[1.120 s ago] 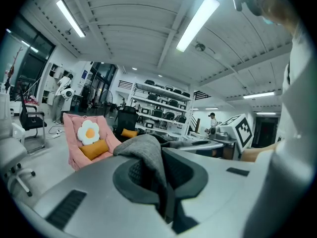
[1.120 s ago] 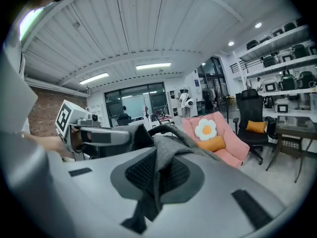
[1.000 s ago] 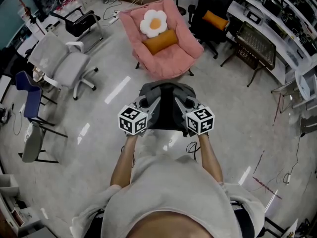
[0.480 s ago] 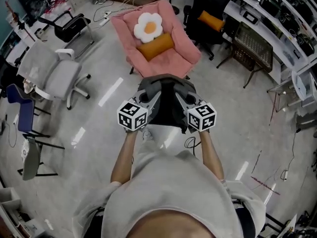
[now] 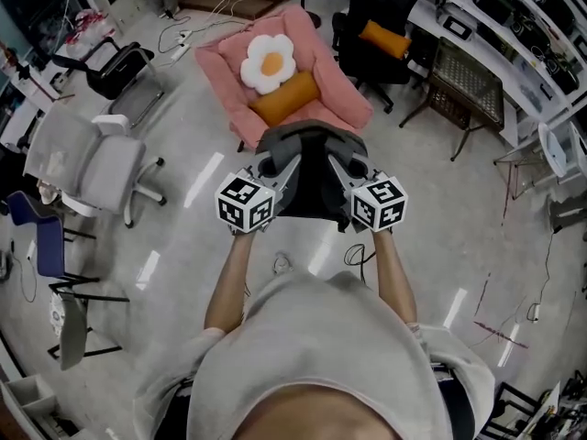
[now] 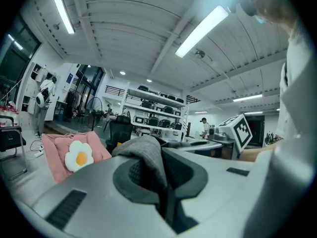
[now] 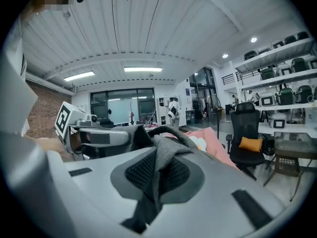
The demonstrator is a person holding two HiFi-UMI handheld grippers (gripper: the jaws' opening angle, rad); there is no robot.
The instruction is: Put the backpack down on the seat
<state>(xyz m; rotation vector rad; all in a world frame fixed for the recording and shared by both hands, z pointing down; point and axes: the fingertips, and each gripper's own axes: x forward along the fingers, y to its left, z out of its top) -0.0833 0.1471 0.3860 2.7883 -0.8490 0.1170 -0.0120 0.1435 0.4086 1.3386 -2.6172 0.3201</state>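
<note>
Me: Pink chair [image 5: 337, 94] has come closer in the head view. The backpack [image 5: 312, 177] and both grippers hold the same pose as a second ago. The bag's far edge now overlaps the seat's front lip.
Lead: Grip?
Me: Left gripper [image 5: 277, 168] and right gripper [image 5: 346, 168] are each clamped on the bag's top. The bag hangs between them in the air, not on the seat. Its long side runs left-right, square to the chair. Neither hand is nearer.
Lead: Seat free?
Me: No. Flower cushion [image 5: 268, 60] is against the backrest, and the orange bolster [image 5: 286, 99] lies across the seat in front of it. Only the front strip is bare.
Lead: Left gripper view?
Me: Jaws nearly together, grey fabric pinched between them. Chair sits ahead and to the left.
Lead: Right gripper view?
Me: Same: jaws closed on a fold of grey fabric. Chair is ahead, slightly right, partly behind the bag.
Lead: Next move?
Me: My read: forward and down, both hands together. The bag likely lands against the bolster, so it may tilt.
</note>
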